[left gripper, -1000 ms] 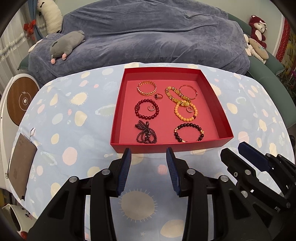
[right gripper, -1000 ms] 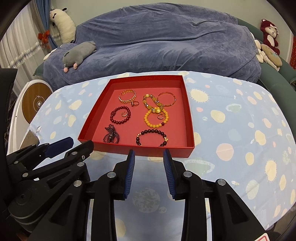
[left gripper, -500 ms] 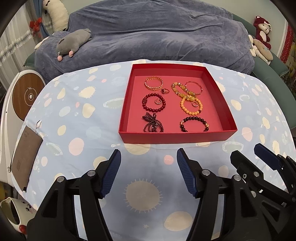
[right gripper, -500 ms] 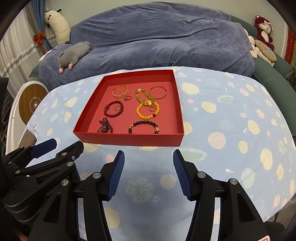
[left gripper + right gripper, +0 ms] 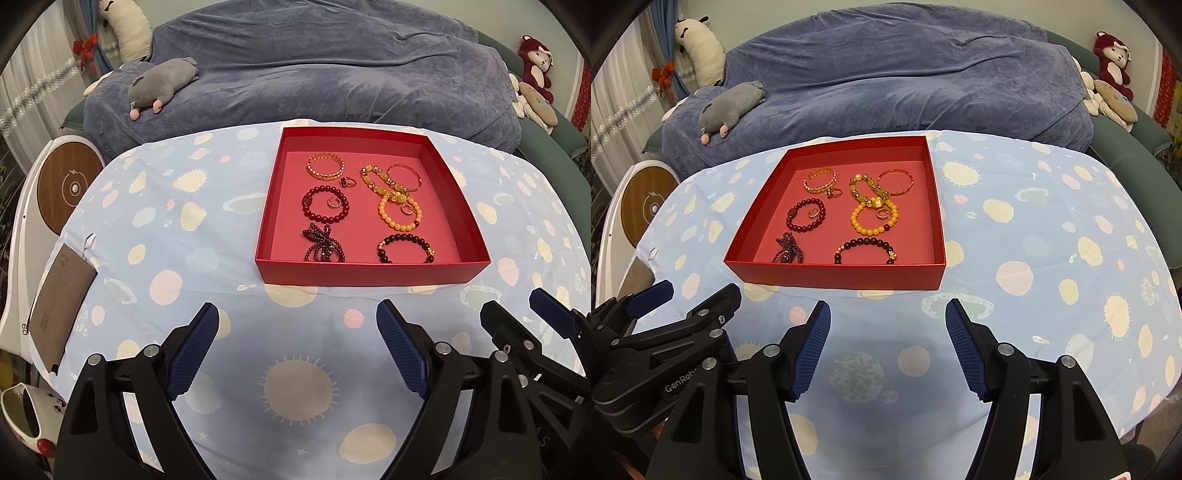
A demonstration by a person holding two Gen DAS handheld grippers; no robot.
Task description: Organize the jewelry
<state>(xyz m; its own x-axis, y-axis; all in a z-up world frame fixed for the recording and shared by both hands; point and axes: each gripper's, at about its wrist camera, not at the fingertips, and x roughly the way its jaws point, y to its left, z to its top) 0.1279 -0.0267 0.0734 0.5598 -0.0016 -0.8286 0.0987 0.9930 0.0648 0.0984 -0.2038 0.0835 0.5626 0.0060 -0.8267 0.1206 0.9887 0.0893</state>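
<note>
A red box (image 5: 369, 275) (image 5: 834, 277) sits on the table and holds several bracelets and rings. Among them are a gold bangle (image 5: 325, 166), a dark red bead bracelet (image 5: 325, 208), an orange bead bracelet (image 5: 399, 214) and a black bead bracelet (image 5: 404, 247). My left gripper (image 5: 297, 345) is open and empty, hovering over the cloth in front of the box. My right gripper (image 5: 888, 341) is open and empty, also in front of the box. Each gripper shows at the edge of the other's view.
The table wears a light blue cloth with spots and suns (image 5: 299, 391). A blue-covered sofa (image 5: 314, 74) with plush toys stands behind. A brown card (image 5: 59, 299) lies at the table's left edge, beside a white round device (image 5: 62, 188).
Both grippers opened wide from a narrow gap and drew back from the box, which now looks farther away. The jewelry has not moved.
</note>
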